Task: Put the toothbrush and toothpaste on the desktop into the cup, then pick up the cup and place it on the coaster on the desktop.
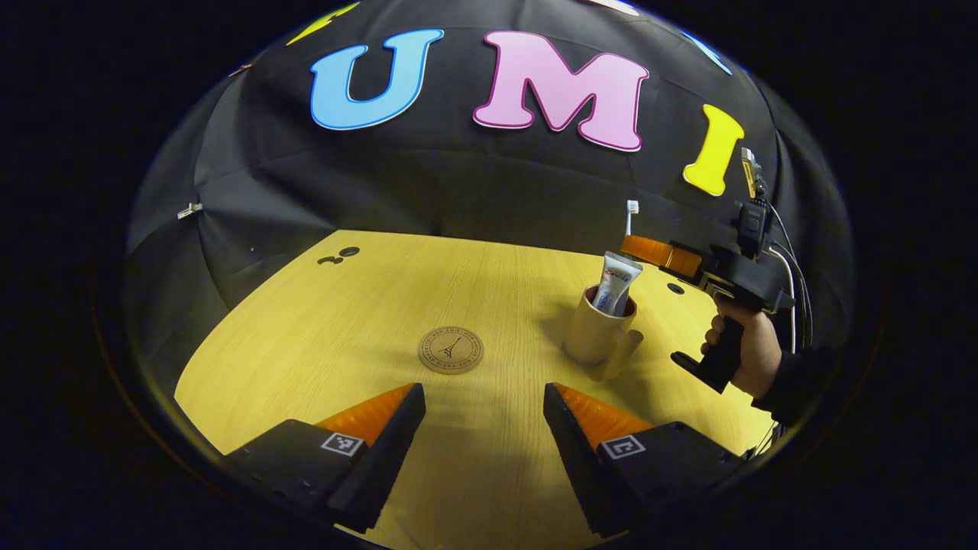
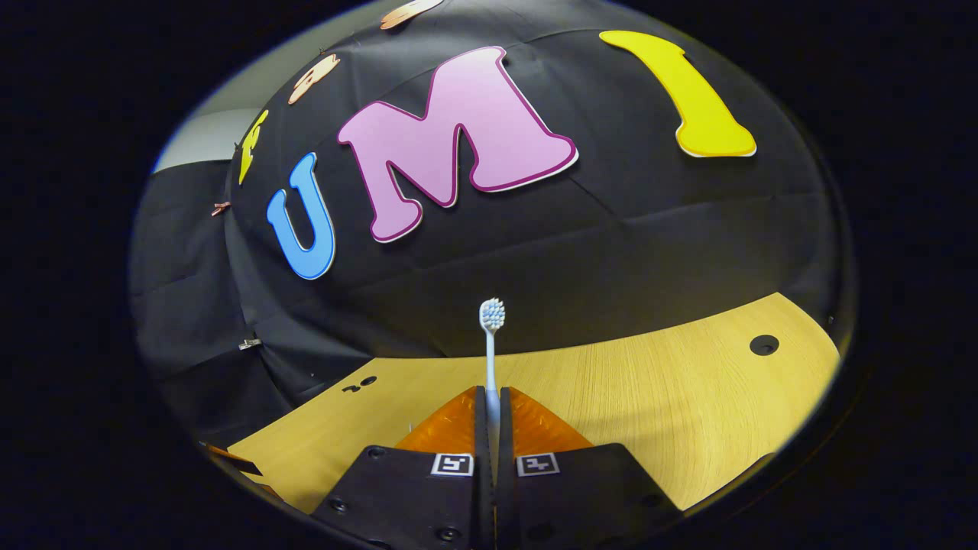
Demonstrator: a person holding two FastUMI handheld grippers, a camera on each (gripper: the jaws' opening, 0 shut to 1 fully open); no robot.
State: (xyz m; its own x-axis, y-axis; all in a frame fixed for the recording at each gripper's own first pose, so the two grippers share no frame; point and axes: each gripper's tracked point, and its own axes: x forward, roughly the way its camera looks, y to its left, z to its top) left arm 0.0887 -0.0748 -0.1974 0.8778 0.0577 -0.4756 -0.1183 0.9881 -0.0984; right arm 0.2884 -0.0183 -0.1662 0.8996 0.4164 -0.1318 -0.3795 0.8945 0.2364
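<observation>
In the left gripper view a tan cup [image 1: 592,332] stands on the wooden desktop [image 1: 344,321] with a white toothpaste tube [image 1: 616,284] upright inside it. Left of the cup lies a round brown coaster [image 1: 451,350]. My left gripper [image 1: 484,399] is open above the near part of the desk, in front of the coaster. A hand holds my right gripper [image 1: 640,248] just above the cup, with a white toothbrush [image 1: 631,216] sticking up from it. In the right gripper view the right gripper [image 2: 490,401] is shut on the toothbrush [image 2: 491,336], bristle head up.
Small dark holes mark the desktop at the far left [image 1: 340,255] and beside the cup [image 1: 675,289]. A sleeve and hand [image 1: 752,351] reach in from the right edge. Black cloth closes the back of the booth behind the desk.
</observation>
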